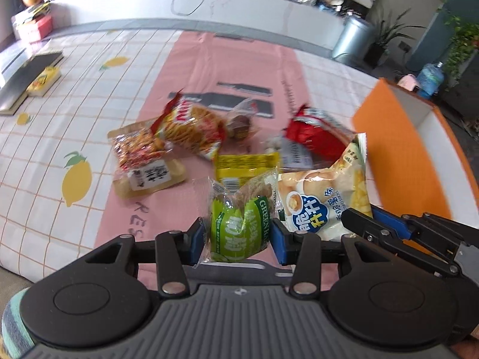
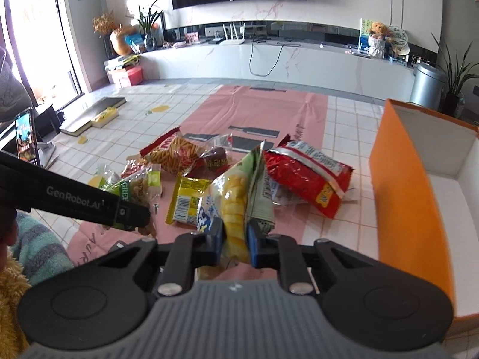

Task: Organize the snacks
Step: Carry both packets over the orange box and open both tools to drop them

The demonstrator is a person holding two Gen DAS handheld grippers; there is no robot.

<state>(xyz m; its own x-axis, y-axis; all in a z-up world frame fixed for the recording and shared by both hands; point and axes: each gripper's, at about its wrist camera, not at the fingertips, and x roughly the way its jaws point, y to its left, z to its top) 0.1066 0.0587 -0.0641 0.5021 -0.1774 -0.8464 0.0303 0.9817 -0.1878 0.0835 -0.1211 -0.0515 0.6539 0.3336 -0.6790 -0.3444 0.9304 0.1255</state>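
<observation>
The bench (image 2: 344, 125) wore a lemon-print cloth (image 2: 143, 128) under a pink sheet (image 2: 263, 110); snack packets (image 2: 305, 173), an orange box (image 2: 401, 185) and perhaps a book (image 2: 89, 116) lay there.

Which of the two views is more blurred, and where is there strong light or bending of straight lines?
Left wrist view: motion blur smears the red packet and the orange box, while the green packet in the left gripper stays sharp. Right wrist view: sharper overall, the window at left is washed out, and the orange box edges bow.
</observation>
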